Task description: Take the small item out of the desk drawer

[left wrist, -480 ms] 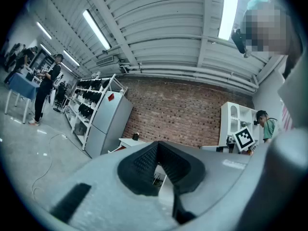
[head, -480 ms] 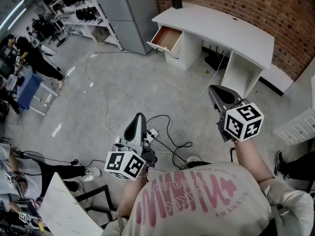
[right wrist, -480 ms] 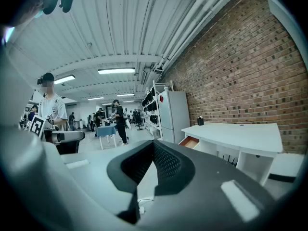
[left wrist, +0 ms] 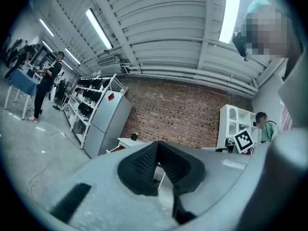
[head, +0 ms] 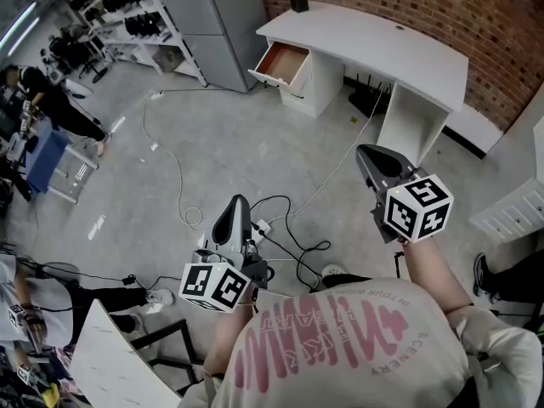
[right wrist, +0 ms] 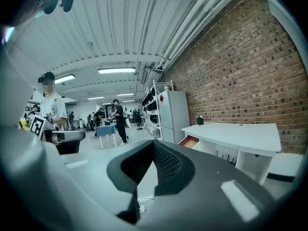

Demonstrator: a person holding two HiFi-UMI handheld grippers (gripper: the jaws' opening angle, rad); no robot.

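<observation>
The left tool (head: 240,202) and right tool (head: 366,151) are hovering clenched on nothing. The open drawer (head: 281,63) is sitting far ahead of them, under the tabletop (head: 374,45) (small item not visible from here). Approaching, grasping and lifting out are all remaining.

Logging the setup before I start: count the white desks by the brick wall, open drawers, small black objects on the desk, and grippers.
White curved desk: 1
Open drawer with brown inside: 1
Small black object on desk top: 1
Grey two-jaw grippers, left gripper and right gripper: 2
Total: 5
</observation>
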